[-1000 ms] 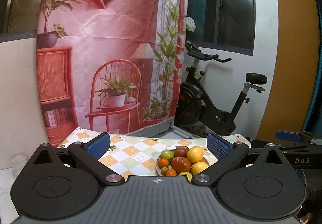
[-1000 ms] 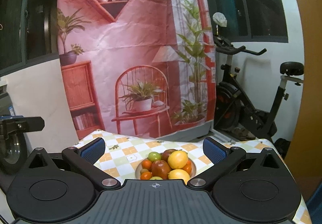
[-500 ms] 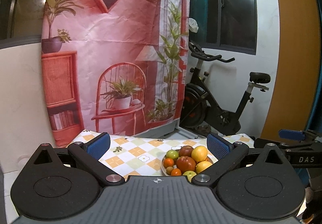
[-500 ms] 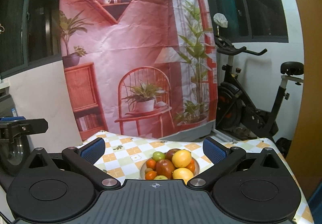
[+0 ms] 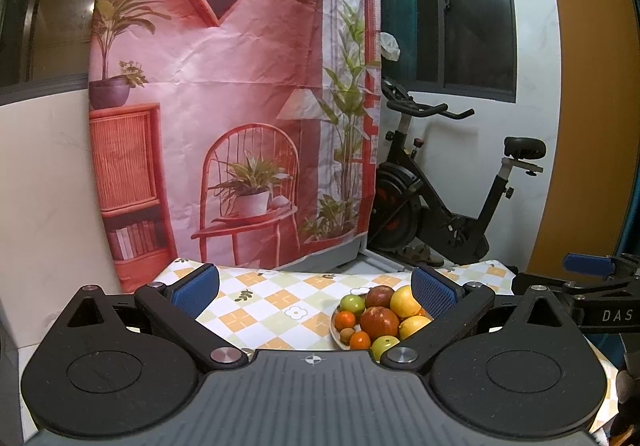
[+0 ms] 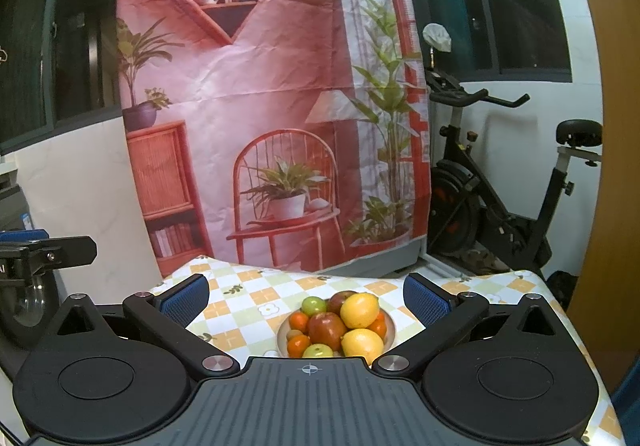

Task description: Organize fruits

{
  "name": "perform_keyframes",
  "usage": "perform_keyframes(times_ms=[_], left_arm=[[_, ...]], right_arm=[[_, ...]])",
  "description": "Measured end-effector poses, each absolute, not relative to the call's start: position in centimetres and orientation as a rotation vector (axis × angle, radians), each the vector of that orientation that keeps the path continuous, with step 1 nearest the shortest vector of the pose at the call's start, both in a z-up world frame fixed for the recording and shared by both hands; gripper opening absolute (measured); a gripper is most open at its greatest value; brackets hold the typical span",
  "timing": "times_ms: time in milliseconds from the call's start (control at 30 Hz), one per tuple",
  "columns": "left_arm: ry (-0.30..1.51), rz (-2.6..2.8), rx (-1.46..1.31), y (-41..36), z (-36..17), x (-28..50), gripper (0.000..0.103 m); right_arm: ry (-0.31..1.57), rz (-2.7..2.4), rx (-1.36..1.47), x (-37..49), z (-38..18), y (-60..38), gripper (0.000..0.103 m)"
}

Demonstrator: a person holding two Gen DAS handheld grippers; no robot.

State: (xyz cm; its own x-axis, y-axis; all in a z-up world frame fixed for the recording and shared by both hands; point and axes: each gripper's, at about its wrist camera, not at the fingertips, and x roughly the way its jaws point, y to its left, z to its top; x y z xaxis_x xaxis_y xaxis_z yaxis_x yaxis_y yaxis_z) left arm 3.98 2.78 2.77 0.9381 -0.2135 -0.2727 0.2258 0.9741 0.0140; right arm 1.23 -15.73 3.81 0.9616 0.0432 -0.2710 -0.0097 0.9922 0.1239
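A shallow plate (image 6: pixel 282 330) piled with fruit stands on a checked tablecloth (image 6: pixel 248 286): red apples (image 6: pixel 326 328), yellow lemons (image 6: pixel 359 310), small oranges (image 6: pixel 298 321) and green fruits (image 6: pixel 312 305). It also shows in the left wrist view (image 5: pixel 335 332), partly behind the right finger. My left gripper (image 5: pixel 314 288) is open and empty, above and short of the plate. My right gripper (image 6: pixel 306 300) is open and empty, with the plate between its fingers in view. Each gripper shows at the edge of the other's view (image 5: pixel 592 266) (image 6: pixel 24 242).
A pink printed backdrop (image 6: pixel 272 105) hangs behind the table. An exercise bike (image 6: pixel 500 205) stands to the right rear. An orange wall panel (image 5: pixel 580 85) is at the far right. The tablecloth spreads left of the plate (image 5: pixel 272 298).
Both views have shifted slightly: the backdrop and plate sit a little further right and lower in frame, so both grippers drifted left and up. Both stay open.
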Motion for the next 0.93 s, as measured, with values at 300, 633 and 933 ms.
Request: perform_keyframes(times_ms=[300,633,933], left_arm=[[0.270,-0.215,0.049,2.84,2.82,3.88,0.103],[0.272,-0.209,0.048,2.77,2.83,3.76,0.103],[0.266,-0.202,0.046,2.95,2.85,3.64,0.103]], right_arm=[[0.276,0.028,0.122,1.23,3.81,-15.74,0.103],[0.277,0.027,0.122,1.15,3.69,-15.78,0.103],[0.278,0.026,0.122,1.18,3.71,-15.76,0.103]])
